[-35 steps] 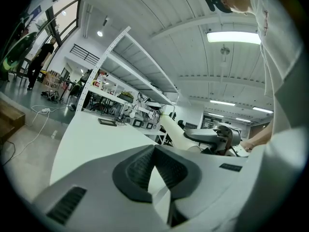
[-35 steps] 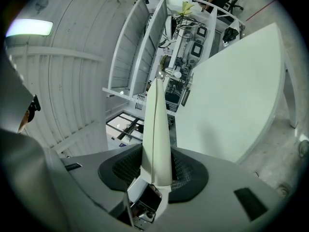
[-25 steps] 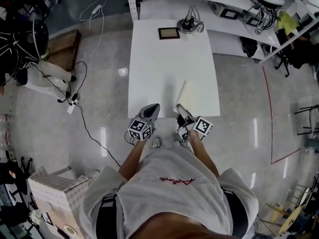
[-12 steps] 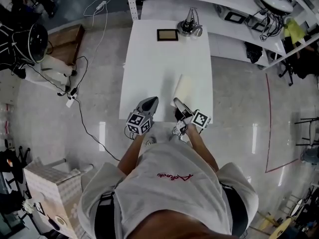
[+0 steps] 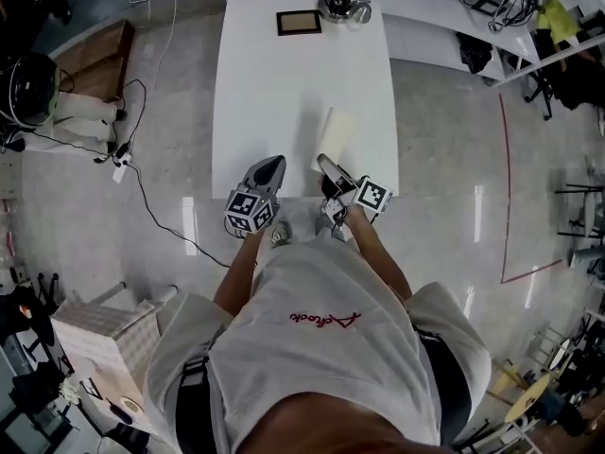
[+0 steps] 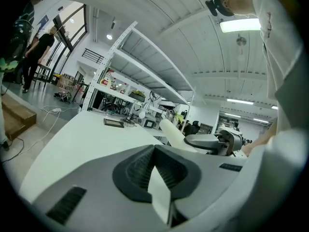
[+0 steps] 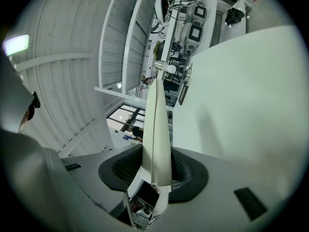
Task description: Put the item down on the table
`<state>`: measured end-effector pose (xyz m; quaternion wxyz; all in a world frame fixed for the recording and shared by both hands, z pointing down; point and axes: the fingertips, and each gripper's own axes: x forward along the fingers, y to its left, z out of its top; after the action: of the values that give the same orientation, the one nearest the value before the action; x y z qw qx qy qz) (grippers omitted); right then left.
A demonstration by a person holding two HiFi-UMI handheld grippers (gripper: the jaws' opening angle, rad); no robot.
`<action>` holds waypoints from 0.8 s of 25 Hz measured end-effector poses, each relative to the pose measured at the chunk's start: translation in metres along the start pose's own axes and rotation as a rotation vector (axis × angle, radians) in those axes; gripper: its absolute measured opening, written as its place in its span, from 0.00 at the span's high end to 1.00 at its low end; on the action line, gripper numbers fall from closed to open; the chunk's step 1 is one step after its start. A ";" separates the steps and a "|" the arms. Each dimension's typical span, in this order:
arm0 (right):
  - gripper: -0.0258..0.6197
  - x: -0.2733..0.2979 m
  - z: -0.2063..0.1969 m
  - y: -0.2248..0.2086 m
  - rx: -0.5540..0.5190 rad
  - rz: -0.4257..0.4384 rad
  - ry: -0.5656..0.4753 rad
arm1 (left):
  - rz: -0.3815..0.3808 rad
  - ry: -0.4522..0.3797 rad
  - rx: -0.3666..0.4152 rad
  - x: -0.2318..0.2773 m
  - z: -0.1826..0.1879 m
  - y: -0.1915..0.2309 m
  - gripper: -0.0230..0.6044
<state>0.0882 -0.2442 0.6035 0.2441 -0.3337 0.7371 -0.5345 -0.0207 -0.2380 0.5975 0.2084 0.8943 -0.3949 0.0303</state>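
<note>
Half the job, at most, looks done to us. The flat cream item point(image 5: 334, 135) is pinched at its near end by our right gripper point(image 5: 328, 171), whose jaws press on both its faces. It juts out over the near edge of the white table point(image 5: 274, 93). The right gripper view shows it edge-on with a gap between it and the tabletop, so we judge it not yet set down. Our left gripper point(image 5: 267, 170) hangs just beside, at the same table edge, jaws pressed together on nothing. What remains, by our reckoning, is to lay the item on the bare near half, well apart from the dark frame point(image 5: 298, 22) at the far end, and then spread the right jaws.
</note>
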 end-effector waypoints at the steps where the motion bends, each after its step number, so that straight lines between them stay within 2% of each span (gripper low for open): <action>1: 0.72 -0.003 -0.004 -0.004 0.010 -0.013 0.000 | -0.002 0.008 -0.005 -0.002 -0.004 -0.001 0.94; 12: 0.72 -0.027 -0.029 -0.023 0.057 -0.085 -0.005 | -0.036 0.096 -0.039 -0.007 -0.039 -0.012 0.94; 20: 0.72 -0.053 -0.058 -0.042 0.139 -0.139 0.019 | -0.031 0.145 -0.079 -0.014 -0.067 -0.025 0.94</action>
<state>0.0912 -0.1765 0.6617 0.2222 -0.3612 0.6756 -0.6031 -0.0052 -0.1862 0.6467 0.2719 0.8868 -0.3660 0.0761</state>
